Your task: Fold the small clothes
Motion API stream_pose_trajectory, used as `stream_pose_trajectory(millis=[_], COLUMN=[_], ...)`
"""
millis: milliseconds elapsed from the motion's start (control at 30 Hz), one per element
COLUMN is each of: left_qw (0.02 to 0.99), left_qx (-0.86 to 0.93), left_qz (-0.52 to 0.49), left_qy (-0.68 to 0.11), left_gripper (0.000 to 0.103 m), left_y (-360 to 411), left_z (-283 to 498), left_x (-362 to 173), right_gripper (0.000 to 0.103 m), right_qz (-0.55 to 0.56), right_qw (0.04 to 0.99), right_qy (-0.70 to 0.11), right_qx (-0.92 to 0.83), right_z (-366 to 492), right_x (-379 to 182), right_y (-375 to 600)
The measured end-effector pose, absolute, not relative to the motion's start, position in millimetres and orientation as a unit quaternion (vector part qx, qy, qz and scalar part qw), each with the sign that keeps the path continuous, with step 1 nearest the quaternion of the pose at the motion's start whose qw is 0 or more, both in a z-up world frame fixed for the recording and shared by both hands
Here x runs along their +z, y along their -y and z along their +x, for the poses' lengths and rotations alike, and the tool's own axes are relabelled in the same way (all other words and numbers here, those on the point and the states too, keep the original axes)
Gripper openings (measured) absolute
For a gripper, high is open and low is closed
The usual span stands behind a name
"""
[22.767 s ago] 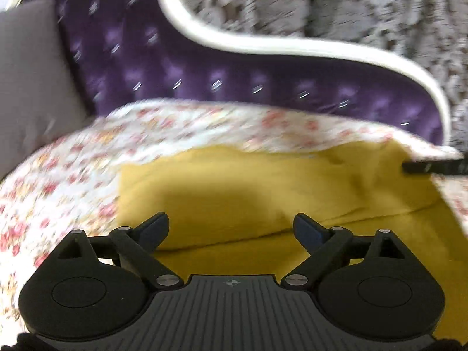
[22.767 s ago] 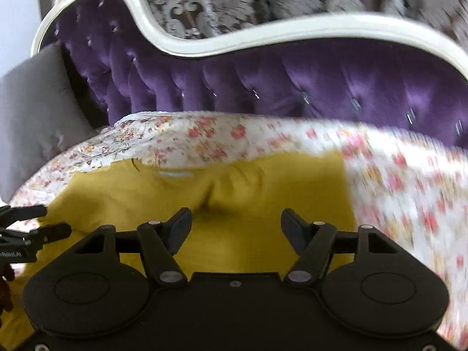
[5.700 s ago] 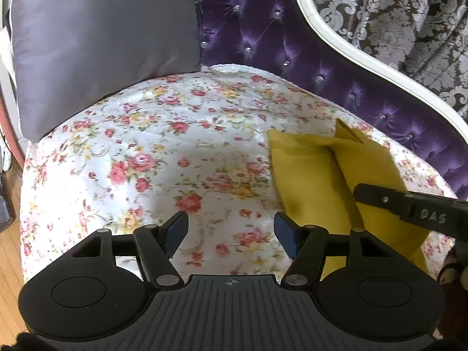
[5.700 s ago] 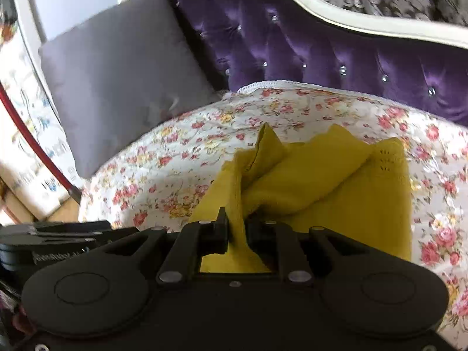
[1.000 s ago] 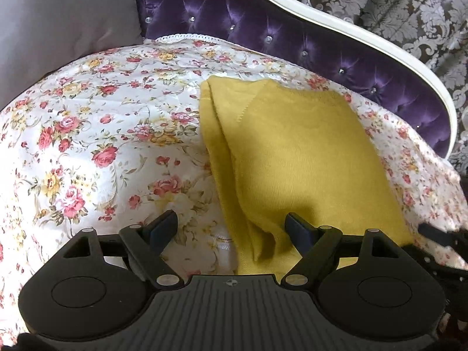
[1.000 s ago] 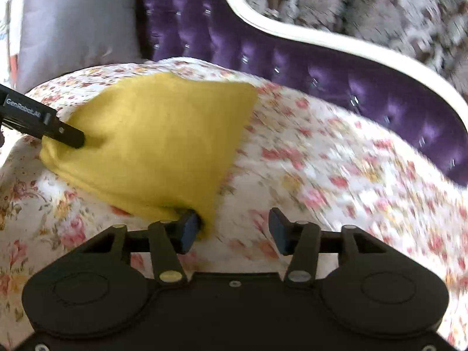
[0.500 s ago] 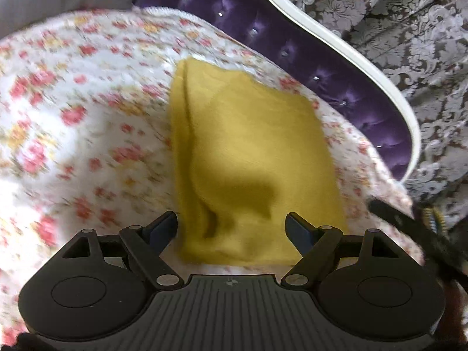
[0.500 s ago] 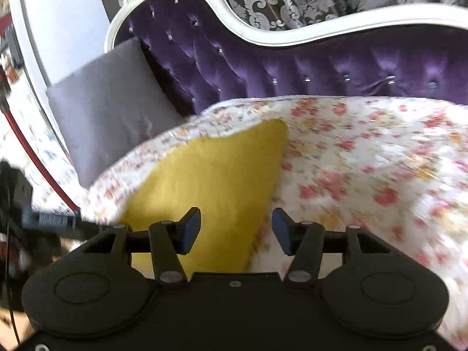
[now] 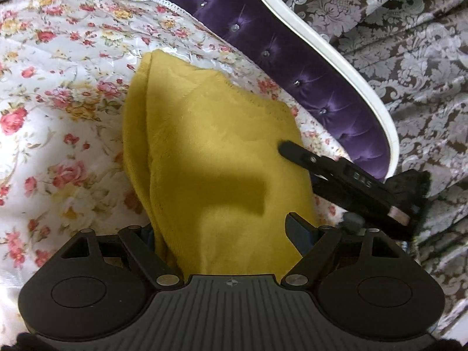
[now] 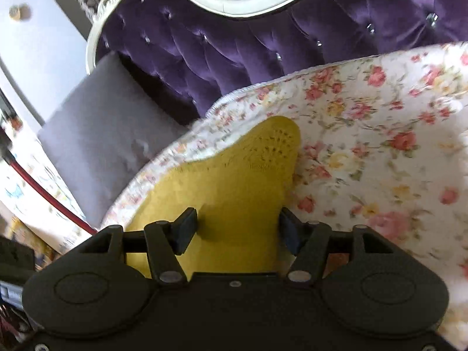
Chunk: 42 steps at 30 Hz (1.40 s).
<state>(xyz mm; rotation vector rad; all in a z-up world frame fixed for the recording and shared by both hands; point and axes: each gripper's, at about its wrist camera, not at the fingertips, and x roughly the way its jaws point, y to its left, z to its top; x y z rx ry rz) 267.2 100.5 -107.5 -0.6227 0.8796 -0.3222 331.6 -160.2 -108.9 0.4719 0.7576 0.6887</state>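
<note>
A mustard-yellow knitted garment lies folded into a compact stack on the flowered sofa cover. My left gripper is open, its jaws spread on either side of the stack's near end. My right gripper is open too, straddling the garment from the other side. In the left wrist view its black fingers rest on the garment's right edge.
The purple tufted sofa back with a white trim curves behind the cover. A grey cushion leans at the sofa's end. Patterned curtain hangs behind. The flowered cover spreads around the garment.
Both grippers have closed in on the folded garment, so it now lies between each pair of open jaws. The right gripper's fingers have come onto its right edge.
</note>
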Motion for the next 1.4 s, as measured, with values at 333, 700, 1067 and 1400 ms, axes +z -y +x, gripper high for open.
stream_pose_trajectory(millis=[333, 700, 1067, 1400], left_qw=[0.824, 0.784, 0.785, 0.907], left_qx=[-0.183, -0.270, -0.241, -0.167], left_qz=[-0.330, -0.306, -0.168, -0.064], left_qy=[-0.423, -0.469, -0.546, -0.382], left_gripper=[0.016, 0.016, 0.017, 0.021], left_y=[-100.1, -62.7, -56.2, -17.4], left_z=[255.5, 165.5, 104.3, 157.3], left_x=[-102.1, -87.4, -95.6, -31.9], right_gripper=[0.034, 0.034, 0.048, 0.044], right_qz=[0.217, 0.182, 0.128, 0.028], right_qw=[0.855, 0.854, 0.872, 0.928], right_qy=[-0.368, -0.415, -0.439, -0.331], right_qx=[0.293, 0.256, 0.177, 0.170], right_z=[320.3, 213.2, 135.7, 153.2], right_x=[-86.9, -56.9, -54.2, -29.4], right_y=[155.9, 203.5, 255.5, 221.4])
